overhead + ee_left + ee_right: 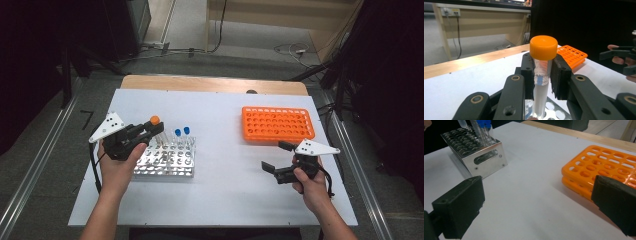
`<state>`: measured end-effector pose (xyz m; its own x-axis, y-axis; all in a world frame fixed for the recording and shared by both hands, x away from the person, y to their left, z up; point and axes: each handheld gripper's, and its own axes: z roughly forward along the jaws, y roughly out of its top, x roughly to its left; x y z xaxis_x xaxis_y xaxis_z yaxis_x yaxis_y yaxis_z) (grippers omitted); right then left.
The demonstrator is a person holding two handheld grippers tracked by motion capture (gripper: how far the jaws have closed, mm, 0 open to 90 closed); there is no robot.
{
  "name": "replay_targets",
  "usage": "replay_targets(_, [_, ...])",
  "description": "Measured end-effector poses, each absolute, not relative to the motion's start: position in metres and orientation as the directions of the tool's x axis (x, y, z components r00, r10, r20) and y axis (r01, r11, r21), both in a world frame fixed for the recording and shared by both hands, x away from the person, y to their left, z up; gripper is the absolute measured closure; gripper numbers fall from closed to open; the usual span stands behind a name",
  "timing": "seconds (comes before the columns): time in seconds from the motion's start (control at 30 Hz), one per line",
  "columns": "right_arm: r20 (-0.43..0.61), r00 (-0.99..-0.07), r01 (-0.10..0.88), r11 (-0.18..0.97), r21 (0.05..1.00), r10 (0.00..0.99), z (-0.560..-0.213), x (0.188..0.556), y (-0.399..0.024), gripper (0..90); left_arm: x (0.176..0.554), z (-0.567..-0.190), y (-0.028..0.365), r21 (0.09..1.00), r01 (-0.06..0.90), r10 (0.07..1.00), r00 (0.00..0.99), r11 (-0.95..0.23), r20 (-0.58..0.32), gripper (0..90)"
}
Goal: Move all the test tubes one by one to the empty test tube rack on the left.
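White counter (225,185) spreads across the high view, a strip of bare wood along its far edge; on it, at about two o'clock from the middle, lies the orange rack (278,123), flat and full of empty holes; over at nine o'clock stands the metal rack (165,159), shiny steel, with two blue-capped tubes (182,132) upright in its far rows; the two racks sit well apart. Now the left gripper (150,131), at the ten o'clock corner of the metal rack, clamped tight on the orange-capped tube (542,72); the left gripper view shows the tube upright between the pads, orange cap standing clear above them, its lower end over the rack's holes; whether it is still seated in a hole I cannot tell. And the right gripper (279,156), at four o'clock on the counter, just below the orange rack, jaws spread wide with nothing between them; the right gripper view shows bare white counter in the gap.
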<state>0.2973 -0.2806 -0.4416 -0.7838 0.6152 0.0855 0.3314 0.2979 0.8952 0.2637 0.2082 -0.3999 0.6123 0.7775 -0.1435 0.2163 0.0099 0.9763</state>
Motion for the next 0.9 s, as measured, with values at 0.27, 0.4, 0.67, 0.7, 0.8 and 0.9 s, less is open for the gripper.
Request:
replay_targets(0.27, [0.087,-0.759,0.346,0.287,0.893,0.645,-0.445,0.292,-0.301,0.0,0.263,-0.4,0.227,0.977,0.211,0.81,0.568,0.028,-0.146,75.1])
replay_targets(0.4, [0.091,-0.745,0.357,0.28,0.891,0.661,-0.447,0.29,-0.311,0.0,0.264,-0.402,0.232,0.977,0.211,0.821,0.551,0.033,-0.147,75.1])
replay_targets(0.67, [0.091,-0.716,0.376,0.272,0.886,0.692,-0.453,0.282,-0.331,0.0,0.268,-0.41,0.237,0.974,0.224,0.839,0.524,0.029,-0.145,75.1])
replay_targets(0.7, [0.093,-0.712,0.381,0.272,0.884,0.696,-0.454,0.281,-0.333,0.0,0.268,-0.411,0.238,0.975,0.221,0.842,0.521,0.029,-0.143,75.1])
replay_targets(0.8, [0.095,-0.704,0.388,0.269,0.882,0.704,-0.457,0.28,-0.34,0.0,0.269,-0.413,0.24,0.975,0.219,0.852,0.504,0.031,-0.141,75.1])
replay_targets(0.9, [0.102,-0.695,0.395,0.259,0.882,0.712,-0.459,0.281,-0.343,0.0,0.272,-0.416,0.24,0.975,0.219,0.862,0.487,0.032,-0.138,75.1])
